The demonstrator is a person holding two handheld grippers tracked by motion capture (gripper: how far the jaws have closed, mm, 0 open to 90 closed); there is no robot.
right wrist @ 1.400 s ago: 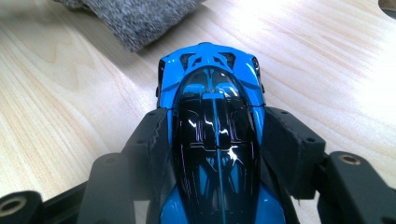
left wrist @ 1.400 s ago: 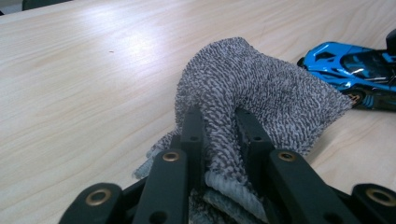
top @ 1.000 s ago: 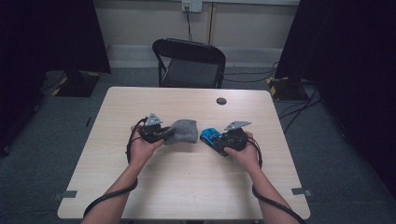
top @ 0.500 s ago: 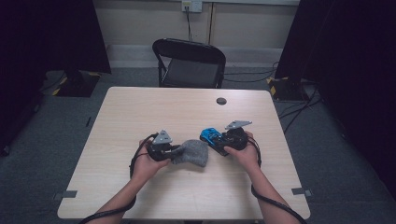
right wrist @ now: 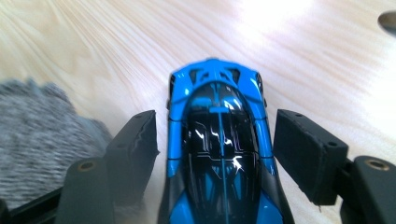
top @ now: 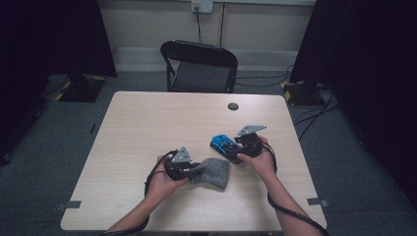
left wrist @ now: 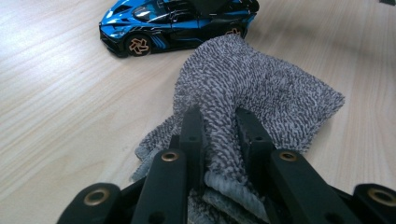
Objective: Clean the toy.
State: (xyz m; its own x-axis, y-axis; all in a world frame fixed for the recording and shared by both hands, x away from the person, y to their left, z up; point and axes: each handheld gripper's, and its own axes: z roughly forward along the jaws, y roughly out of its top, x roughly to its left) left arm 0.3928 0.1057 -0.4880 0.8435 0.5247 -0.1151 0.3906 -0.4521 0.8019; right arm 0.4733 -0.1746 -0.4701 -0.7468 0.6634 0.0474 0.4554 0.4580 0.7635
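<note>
A blue and black toy car (top: 223, 144) stands on the wooden table (top: 147, 118), right of centre. My right gripper (top: 236, 150) straddles its rear; the jaws have just been opening. In the right gripper view both pads stand a little off the sides of the car (right wrist: 219, 140), so my right gripper (right wrist: 215, 126) is open. My left gripper (top: 189, 169) is shut on a grey knitted cloth (top: 214, 172), which lies on the table just nearer than the car. In the left gripper view, my left gripper (left wrist: 219, 116) pinches a fold of the cloth (left wrist: 261, 84), with the car (left wrist: 173, 21) beyond it.
A black folding chair (top: 199, 66) stands behind the table's far edge. A small dark round disc (top: 233, 106) lies on the table beyond the car. Cables trail from both grippers over the near edge. Dark curtains hang at both sides.
My left hand has drawn the grey cloth toward the near edge and slightly right, away from beside the car. The right gripper's jaws have spread off the car; that hand stayed put.
</note>
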